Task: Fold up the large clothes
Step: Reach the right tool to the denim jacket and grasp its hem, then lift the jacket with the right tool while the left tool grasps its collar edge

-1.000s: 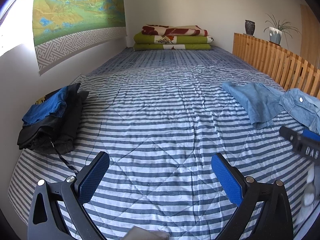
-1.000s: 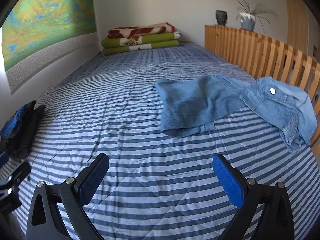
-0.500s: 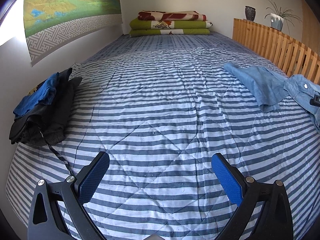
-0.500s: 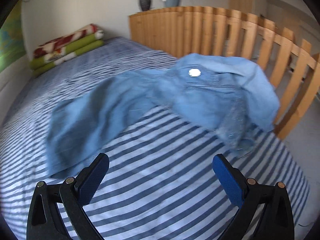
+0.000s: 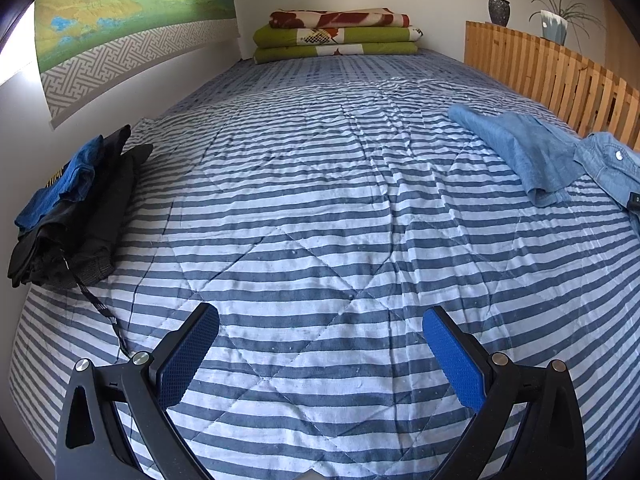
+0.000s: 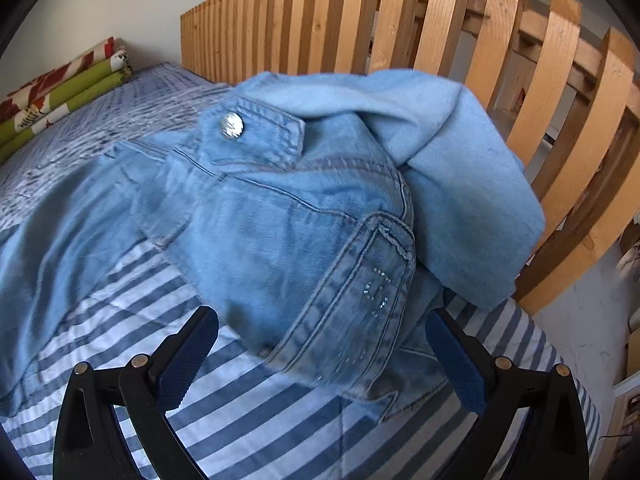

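Since the earlier frame, my right gripper (image 6: 320,344) has swung toward the wooden rail (image 6: 440,32) and closed in on the denim jacket (image 6: 280,220), which now fills the centre of the right wrist view; my left gripper (image 5: 320,352) has held almost the same position over the striped bedspread (image 5: 320,180).

Jaw state: both grippers stand wide open and hold nothing. The jacket's lower hem lies between the right fingers but is not yet clamped.

Task status: a folded dark stack (image 5: 68,208) sits at the left edge of the left wrist view, so I judge part of the work is done. The denim jacket lies crumpled at the right edge of that view, beside the rail, unfolded. Remaining, by my estimate: grasp, spread flat, fold.

Containers: none visible. A vase (image 5: 499,10) and a potted plant (image 5: 554,26) stand on the rail at upper right; folded blankets (image 5: 336,34) lie at top centre.
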Action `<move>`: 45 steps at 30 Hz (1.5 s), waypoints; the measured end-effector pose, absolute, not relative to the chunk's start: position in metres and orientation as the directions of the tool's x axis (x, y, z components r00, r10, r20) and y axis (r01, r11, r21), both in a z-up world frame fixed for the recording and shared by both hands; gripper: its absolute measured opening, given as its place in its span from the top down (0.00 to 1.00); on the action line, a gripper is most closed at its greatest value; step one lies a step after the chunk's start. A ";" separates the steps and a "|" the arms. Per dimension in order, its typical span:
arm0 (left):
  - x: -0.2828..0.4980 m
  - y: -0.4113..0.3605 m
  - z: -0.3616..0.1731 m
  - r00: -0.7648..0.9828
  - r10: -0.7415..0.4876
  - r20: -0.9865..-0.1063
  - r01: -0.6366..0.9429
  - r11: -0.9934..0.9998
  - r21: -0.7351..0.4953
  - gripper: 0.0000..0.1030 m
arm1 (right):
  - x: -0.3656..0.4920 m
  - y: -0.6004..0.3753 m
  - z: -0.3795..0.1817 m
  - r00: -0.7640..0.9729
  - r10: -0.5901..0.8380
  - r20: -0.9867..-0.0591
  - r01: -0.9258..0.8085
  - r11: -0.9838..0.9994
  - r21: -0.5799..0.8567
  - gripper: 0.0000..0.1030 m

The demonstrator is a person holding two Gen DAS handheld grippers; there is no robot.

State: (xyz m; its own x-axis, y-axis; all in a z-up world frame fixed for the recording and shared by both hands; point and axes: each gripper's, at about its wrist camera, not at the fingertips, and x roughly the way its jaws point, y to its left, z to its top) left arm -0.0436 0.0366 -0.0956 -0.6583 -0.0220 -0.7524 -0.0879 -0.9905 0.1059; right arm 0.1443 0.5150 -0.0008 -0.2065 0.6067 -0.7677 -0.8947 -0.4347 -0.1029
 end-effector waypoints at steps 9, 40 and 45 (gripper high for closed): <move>-0.051 0.038 -0.101 -0.657 -0.029 -0.753 -0.089 -0.989 0.115 0.03 | 0.151 0.527 -0.007 -0.267 0.547 -0.793 -0.898 -0.439 0.000 0.49; -0.010 -0.075 -0.004 -0.789 -0.051 -0.613 0.092 -0.995 -0.037 0.07 | 0.149 0.146 0.310 -0.869 0.368 -0.331 -0.286 -0.919 -0.271 0.77; 0.005 -0.151 0.014 -0.799 -0.141 -0.584 0.236 -0.967 -0.090 0.07 | 0.102 0.063 0.317 -0.918 0.118 -0.379 -0.025 -0.970 -0.241 0.77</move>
